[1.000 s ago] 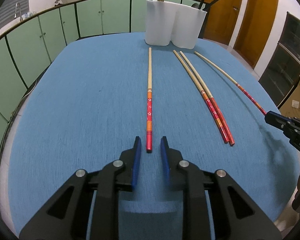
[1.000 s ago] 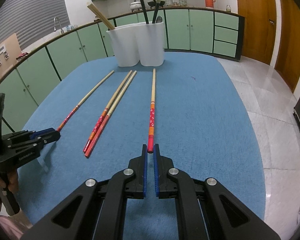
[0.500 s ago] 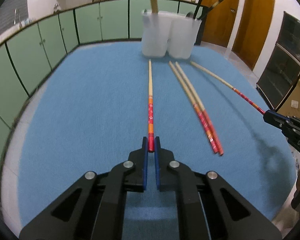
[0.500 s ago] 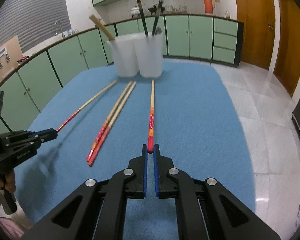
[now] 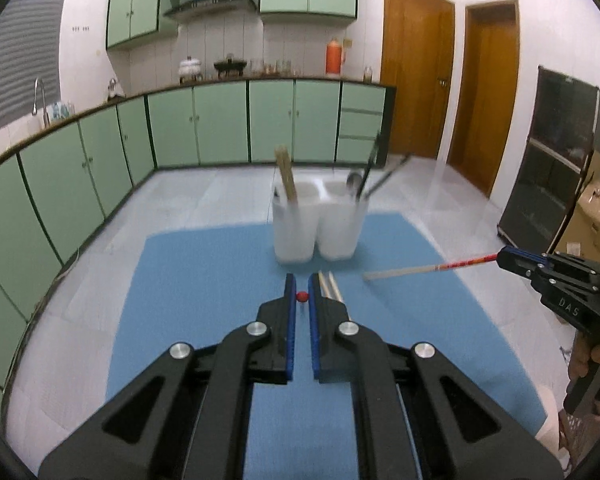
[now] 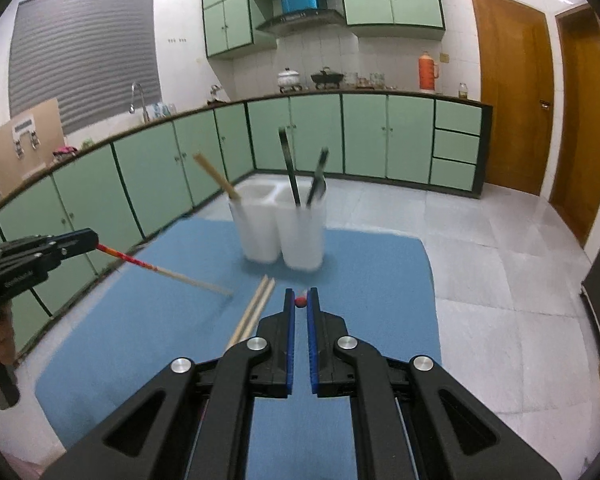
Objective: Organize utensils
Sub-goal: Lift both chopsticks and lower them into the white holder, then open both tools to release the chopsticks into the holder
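My left gripper (image 5: 301, 280) is shut on the red end of a chopstick (image 5: 301, 297), which I see end-on, lifted above the blue table (image 5: 204, 280). My right gripper (image 6: 300, 294) is shut on the red end of another chopstick (image 6: 300, 301), also lifted. Each gripper shows in the other's view: the right gripper (image 5: 502, 258) carries its chopstick (image 5: 420, 270), and the left gripper (image 6: 94, 238) carries its chopstick (image 6: 168, 274). Two more chopsticks (image 6: 256, 308) lie side by side on the table. Beyond them stands a white two-compartment holder (image 5: 316, 228), with wooden sticks in one compartment and dark utensils in the other.
Green cabinets (image 6: 148, 176) run along the far wall and the left side. Pale floor tiles (image 6: 480, 264) surround the table, and a dark cabinet (image 5: 552, 176) stands to the right. A hand (image 5: 592, 356) grips the right tool's handle.
The left gripper shut on the red end of its chopstick. Both grippers then rose, lifting their chopsticks off the table. Two chopsticks stayed on the table.
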Demonstrator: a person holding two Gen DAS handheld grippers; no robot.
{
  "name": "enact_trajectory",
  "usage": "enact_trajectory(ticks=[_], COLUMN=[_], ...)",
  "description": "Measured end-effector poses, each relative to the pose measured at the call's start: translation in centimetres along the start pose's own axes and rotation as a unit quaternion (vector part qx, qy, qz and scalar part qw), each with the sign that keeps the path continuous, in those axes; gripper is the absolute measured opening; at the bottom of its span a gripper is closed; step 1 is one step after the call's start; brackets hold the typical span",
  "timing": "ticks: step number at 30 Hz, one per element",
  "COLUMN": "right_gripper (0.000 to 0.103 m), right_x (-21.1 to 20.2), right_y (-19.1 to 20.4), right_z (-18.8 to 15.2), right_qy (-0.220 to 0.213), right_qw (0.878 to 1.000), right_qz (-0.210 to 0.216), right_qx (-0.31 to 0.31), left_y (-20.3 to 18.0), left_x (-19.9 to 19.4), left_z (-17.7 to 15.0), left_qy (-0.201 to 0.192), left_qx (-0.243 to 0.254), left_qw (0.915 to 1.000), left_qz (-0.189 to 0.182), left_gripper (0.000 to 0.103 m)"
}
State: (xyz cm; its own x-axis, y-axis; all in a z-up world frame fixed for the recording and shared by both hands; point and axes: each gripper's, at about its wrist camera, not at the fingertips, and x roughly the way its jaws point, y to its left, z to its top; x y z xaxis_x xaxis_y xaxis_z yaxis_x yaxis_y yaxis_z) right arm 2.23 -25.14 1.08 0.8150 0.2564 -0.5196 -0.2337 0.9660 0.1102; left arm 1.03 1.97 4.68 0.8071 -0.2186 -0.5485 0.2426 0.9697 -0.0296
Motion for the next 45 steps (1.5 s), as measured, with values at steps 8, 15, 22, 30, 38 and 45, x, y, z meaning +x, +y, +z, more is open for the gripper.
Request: enact_trajectory(ticks=[8, 15, 22, 30, 38, 45], right_gripper=[0.006, 0.006, 0.006, 0.006, 0.006, 0.006], right_x=[1.2, 1.3, -0.6, 1.4, 7.2, 12.1], right_y=[-0.1, 1.0, 0.9, 1.5, 1.2, 0.2], right_z=[6.6, 9.9, 15.4, 23.3, 25.4, 22.5], right_qy=[0.005, 0.006, -0.033, -0.075, -0.063, -0.013], right_qw=[0.998, 0.995, 0.991, 0.987, 0.994, 0.996], right_qz=[0.055, 0.082, 0.116, 0.131, 0.074, 0.074], right_qx=[-0.022, -0.054, -0.063, -0.053, -0.057, -0.039], left_y=[-0.4, -0.9, -1.3, -1.8, -1.6, -0.8], left_x=[1.5, 0.7, -0.9, 0.4, 6.6, 12.2], left_z=[4.5, 6.9, 11.3, 17.3, 18.8, 17.2], left_qy=[-0.016, -0.044, -0.099, -0.15, -0.129, -0.078], left_qx=[0.004, 0.01, 0.014, 0.007, 0.006, -0.001], left_qw=[0.9996, 0.9983, 0.9943, 0.9883, 0.9915, 0.9967], left_qz=[-0.023, -0.036, -0.038, -0.027, -0.01, -0.022], left_gripper=[0.005, 0.005, 0.005, 0.005, 0.005, 0.006])
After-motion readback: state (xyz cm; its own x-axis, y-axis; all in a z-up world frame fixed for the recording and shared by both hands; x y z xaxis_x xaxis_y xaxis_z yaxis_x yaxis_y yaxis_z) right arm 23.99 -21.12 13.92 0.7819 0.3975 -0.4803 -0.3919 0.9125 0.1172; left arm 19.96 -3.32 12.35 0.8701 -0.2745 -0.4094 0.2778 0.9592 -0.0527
